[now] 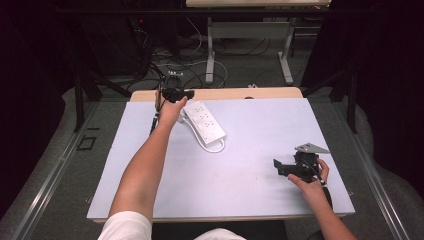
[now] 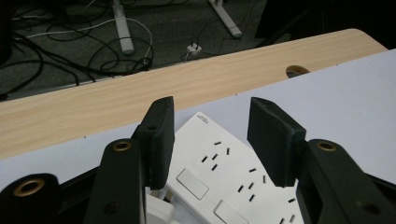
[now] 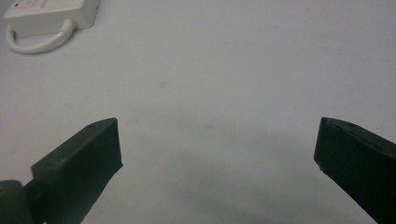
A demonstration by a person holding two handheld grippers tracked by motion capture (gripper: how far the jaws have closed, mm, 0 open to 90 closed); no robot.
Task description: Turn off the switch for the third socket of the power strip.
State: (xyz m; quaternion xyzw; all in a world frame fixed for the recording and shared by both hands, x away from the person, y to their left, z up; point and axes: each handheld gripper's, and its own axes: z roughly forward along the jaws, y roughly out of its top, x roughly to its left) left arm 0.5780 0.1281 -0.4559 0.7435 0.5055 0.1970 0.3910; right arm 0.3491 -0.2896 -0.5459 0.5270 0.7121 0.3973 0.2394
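A white power strip (image 1: 206, 121) with several sockets and switches lies slanted on the pale mat at the far left-centre, its short white cord (image 1: 212, 146) looped at its near end. My left gripper (image 1: 176, 93) hovers over the strip's far end. In the left gripper view its jaws stand apart above the strip (image 2: 224, 172), the gripper (image 2: 212, 109) touching nothing, and a white plug (image 2: 156, 207) lies under the left jaw. My right gripper (image 1: 281, 169) rests low at the near right, wide open (image 3: 217, 135) over bare mat, with the strip (image 3: 46, 14) far off.
The pale mat (image 1: 250, 150) covers a wooden table whose far strip (image 1: 220, 93) is bare, with a cable hole (image 2: 297, 71). Beyond it are floor cables (image 1: 175, 60) and another table's legs (image 1: 210, 55). Dark curtains flank both sides.
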